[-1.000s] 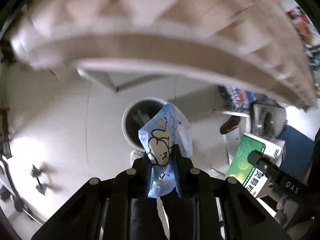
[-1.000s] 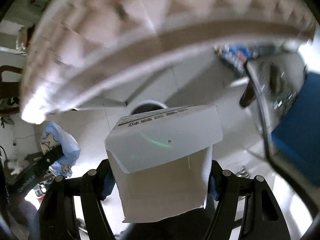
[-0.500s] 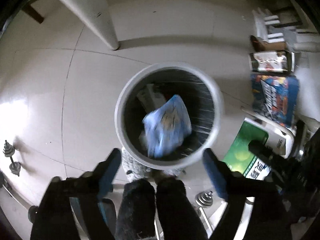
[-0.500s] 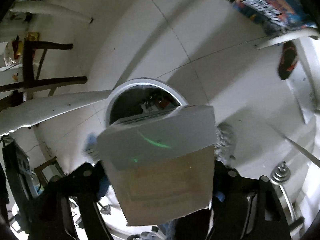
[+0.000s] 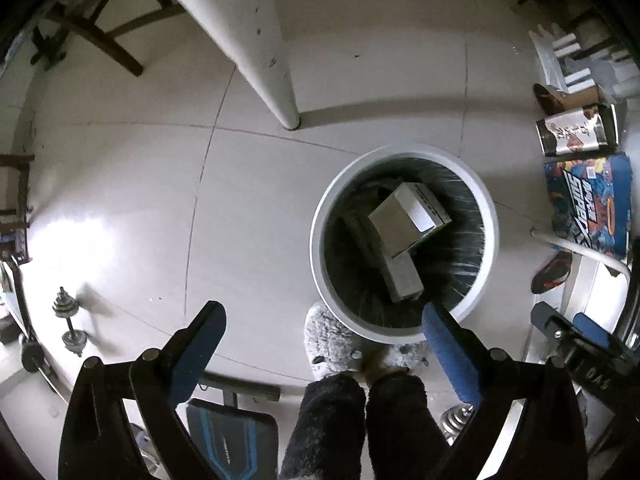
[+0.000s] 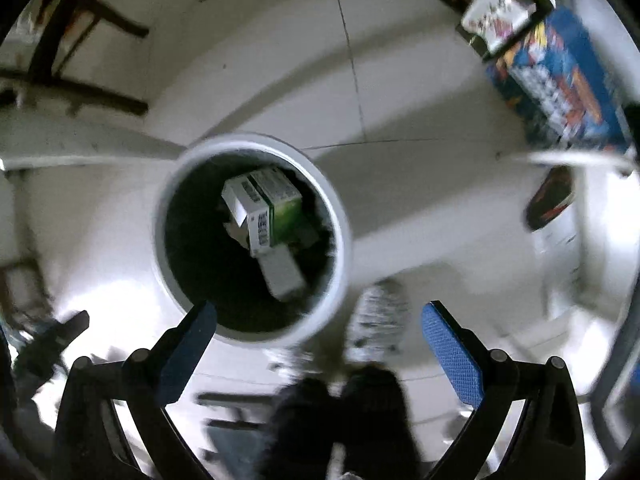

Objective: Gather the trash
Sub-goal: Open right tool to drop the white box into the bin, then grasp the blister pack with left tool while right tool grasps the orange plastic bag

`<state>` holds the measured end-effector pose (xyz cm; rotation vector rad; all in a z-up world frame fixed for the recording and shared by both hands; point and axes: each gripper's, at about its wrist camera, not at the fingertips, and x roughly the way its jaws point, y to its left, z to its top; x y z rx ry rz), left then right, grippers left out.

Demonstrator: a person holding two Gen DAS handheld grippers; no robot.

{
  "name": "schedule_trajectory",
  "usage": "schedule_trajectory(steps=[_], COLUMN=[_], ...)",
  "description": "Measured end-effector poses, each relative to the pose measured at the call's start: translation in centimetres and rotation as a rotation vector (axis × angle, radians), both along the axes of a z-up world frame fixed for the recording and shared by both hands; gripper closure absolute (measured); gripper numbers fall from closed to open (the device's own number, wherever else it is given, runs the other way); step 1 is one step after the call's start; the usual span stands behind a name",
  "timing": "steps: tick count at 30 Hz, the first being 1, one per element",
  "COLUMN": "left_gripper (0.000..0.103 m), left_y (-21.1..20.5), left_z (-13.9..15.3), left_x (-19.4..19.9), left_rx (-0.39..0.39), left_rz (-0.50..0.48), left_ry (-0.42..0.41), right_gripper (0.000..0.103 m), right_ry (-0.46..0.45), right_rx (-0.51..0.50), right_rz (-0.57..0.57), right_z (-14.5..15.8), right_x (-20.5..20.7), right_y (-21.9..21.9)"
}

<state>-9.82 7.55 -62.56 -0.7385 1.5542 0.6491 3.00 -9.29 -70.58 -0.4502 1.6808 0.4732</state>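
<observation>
Both hand-held grippers empty over the bin: the drop is done.

Your left hand-held gripper (image 5: 324,330) and right hand-held gripper (image 6: 318,330) both hang above the floor with their blue pads spread wide and nothing between them. The white bin (image 5: 404,330) stands on the tiled floor just in front of your slippers (image 5: 330,340), and the green-and-white box (image 6: 266,208) lies inside it, tilted on top of another pale carton (image 5: 402,280) (the right view is blurred, so finer detail is hard to read). As I judge it, this round of collecting is finished. Your next move calls for lifting both grippers away from the bin and turning to find more trash; no loose piece is plainly in reach here.
</observation>
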Motion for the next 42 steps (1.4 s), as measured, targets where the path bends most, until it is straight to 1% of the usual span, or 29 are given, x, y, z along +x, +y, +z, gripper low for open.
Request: schedule_trajectory(steps=[3, 5, 8, 12, 14, 18, 20, 23, 24, 26, 27, 29, 30, 31, 33, 34, 35, 37, 38, 41, 42], left_gripper=[0.003, 0.003, 0.003, 0.003, 0.003, 0.003, 0.003, 0.003, 0.003, 0.003, 0.003, 0.003, 0.003, 0.003, 0.003, 0.003, 0.003, 0.003, 0.003, 0.003, 0.003], left_y=[-0.4, -0.3, -0.6, -0.9, -1.2, -1.8, -2.1, -2.3, -2.4, -2.4, -2.3, -2.2, -2.0, -2.0, -1.5, -1.3, -1.0, -0.4, 0.1, 1.0, 1.3], left_z=[1.8, 2.2, 4.0, 6.8, 7.9, 11.1, 12.8, 16.2, 17.6, 20.5, 21.5, 23.7, 25.4, 26.2, 28.9, 30.2, 31.1, 32.9, 33.8, 35.4, 36.0], left_x=[0.1, 0.3, 0.4, 0.3, 0.1, -0.5, -0.9, -1.5, -1.7, -2.0, -2.1, -2.3, -2.3, -2.4, -2.1, -1.8, -1.6, -0.5, 0.6, 3.7, 5.8], left_rx=[0.028, 0.035, 0.046, 0.063, 0.062, 0.062, 0.054, 0.055, 0.059, 0.066, 0.066, 0.062, 0.064, 0.067, 0.084, 0.095, 0.109, 0.137, 0.152, 0.198, 0.227], left_rz=[-0.033, -0.045, -0.058, -0.078, -0.084, -0.097, -0.094, -0.099, -0.105, -0.110, -0.112, -0.110, -0.109, -0.111, -0.112, -0.116, -0.120, -0.128, -0.133, -0.166, -0.194], left_ry=[-0.002, -0.008, -0.018, -0.031, -0.039, -0.047, -0.054, -0.070, -0.077, -0.091, -0.099, -0.114, -0.122, -0.130, -0.143, -0.157, -0.169, -0.190, -0.203, -0.223, -0.231], right_gripper=[0.000, 0.000, 0.000, 0.000, 0.000, 0.000, 0.000, 0.000, 0.000, 0.000, 0.000, 0.000, 0.000, 0.000, 0.000, 0.000, 0.000, 0.000, 0.000, 0.000, 0.000], right_ry=[-0.048, -0.054, -0.072, -0.098, -0.108, -0.120, -0.119, -0.120, -0.121, -0.122, -0.121, -0.116, -0.117, -0.119, -0.116, -0.119, -0.120, -0.133, -0.143, -0.181, -0.199], right_rx=[-0.030, -0.030, -0.030, -0.022, -0.014, -0.001, 0.010, 0.024, 0.031, 0.041, 0.049, 0.061, 0.068, 0.077, 0.101, 0.121, 0.133, 0.169, 0.184, 0.218, 0.228], right_rz=[0.056, 0.066, 0.075, 0.095, 0.101, 0.106, 0.100, 0.092, 0.090, 0.088, 0.081, 0.072, 0.066, 0.056, 0.035, 0.013, 0.001, -0.037, -0.057, -0.122, -0.145], right_z=[1.6, 2.8, 4.9, 8.4, 10.2, 13.7, 15.9, 19.5, 21.2, 23.6, 25.4, 27.9, 29.4, 31.1, 33.9, 35.8, 36.7, 39.6, 40.6, 43.8, 45.0], right_x=[-0.6, -0.8, -1.0, -1.5, -1.9, -2.4, -2.7, -3.0, -3.2, -3.5, -3.6, -3.9, -4.0, -4.1, -4.1, -3.9, -3.8, -2.8, -2.2, 0.8, 2.5], right_y=[0.2, 0.0, 0.1, 0.4, 0.4, 0.3, 0.0, -0.3, -0.4, -0.6, -0.6, -0.7, -0.6, -0.6, -0.5, -0.4, -0.2, 0.3, 0.4, 0.8, 0.9])
